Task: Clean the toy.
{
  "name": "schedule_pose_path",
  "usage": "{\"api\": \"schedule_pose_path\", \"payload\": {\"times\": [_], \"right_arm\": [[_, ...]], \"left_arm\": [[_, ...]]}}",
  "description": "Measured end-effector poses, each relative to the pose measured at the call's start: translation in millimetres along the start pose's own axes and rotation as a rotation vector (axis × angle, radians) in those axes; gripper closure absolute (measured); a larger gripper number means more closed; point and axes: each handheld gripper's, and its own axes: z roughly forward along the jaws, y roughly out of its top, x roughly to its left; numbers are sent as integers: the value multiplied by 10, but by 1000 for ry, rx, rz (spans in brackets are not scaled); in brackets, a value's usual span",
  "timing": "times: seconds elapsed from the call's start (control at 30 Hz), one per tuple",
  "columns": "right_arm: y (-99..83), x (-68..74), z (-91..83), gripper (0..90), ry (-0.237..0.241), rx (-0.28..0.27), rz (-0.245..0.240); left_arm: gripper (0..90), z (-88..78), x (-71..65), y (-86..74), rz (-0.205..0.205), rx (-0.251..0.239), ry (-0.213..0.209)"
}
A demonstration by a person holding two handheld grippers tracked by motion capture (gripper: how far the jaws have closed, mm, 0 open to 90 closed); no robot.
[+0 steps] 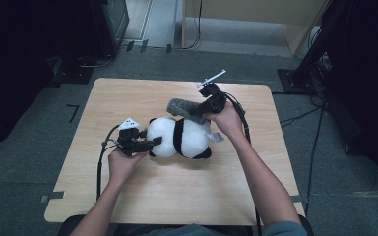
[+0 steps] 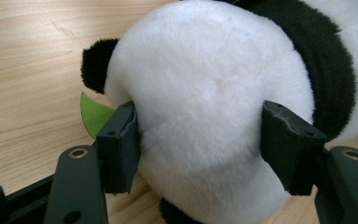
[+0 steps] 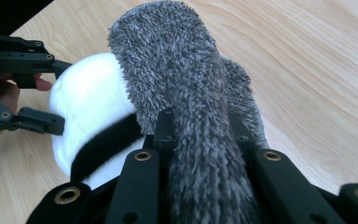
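Note:
A black-and-white panda plush (image 1: 179, 137) lies on its side in the middle of the wooden table (image 1: 128, 196). My left gripper (image 1: 155, 142) comes at it from the left, and its pads (image 2: 121, 140) press into both sides of the white head (image 2: 214, 93). A green felt leaf (image 2: 93, 114) pokes out beside the head. My right gripper (image 1: 197, 112) hovers just behind the plush, shut on a grey fuzzy cloth (image 1: 179, 107). The cloth (image 3: 177, 70) runs up between the jaws and droops over the panda's body (image 3: 88, 93). The left gripper (image 3: 56, 95) appears beyond it.
Bare wood (image 1: 128, 93) lies all round the plush. Black cables (image 1: 101, 167) trail from both grippers toward the near edge. Past the far edge stand dark equipment (image 1: 103, 24) and a stand with floor cables (image 1: 305, 73).

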Motion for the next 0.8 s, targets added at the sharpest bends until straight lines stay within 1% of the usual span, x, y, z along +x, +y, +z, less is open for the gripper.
{"api": "schedule_pose_path", "payload": {"times": [0.07,0.23,0.27,0.33,0.43,0.57,0.6,0.63,0.7,0.8], "right_arm": [[-51,-43,-70,728,-5,-6,8],[-128,-83,-195,728,-24,-19,14],[-129,-75,-216,728,-27,-22,17],[-112,-35,-254,728,-32,-45,10],[-54,66,-281,725,-23,-74,-12],[50,274,-248,716,2,-103,-64],[79,346,-216,716,13,-108,-82],[93,387,-192,715,18,-110,-94],[128,507,-101,714,38,-109,-125],[153,641,34,708,57,-96,-156]], "left_arm": [[341,3,4,-5,3,-3,-1],[323,4,24,-17,-3,-9,-11],[317,4,29,-20,-6,-12,-14],[301,4,38,-29,-10,-22,-24],[287,-3,31,-27,-8,-25,-23],[274,-32,11,-13,-11,-19,-22],[273,-38,3,-10,-11,-17,-19],[273,-47,-7,-6,-16,-11,-15],[273,-58,-19,-2,-15,-7,-15],[274,-65,-33,-2,-12,-4,-9]]}}
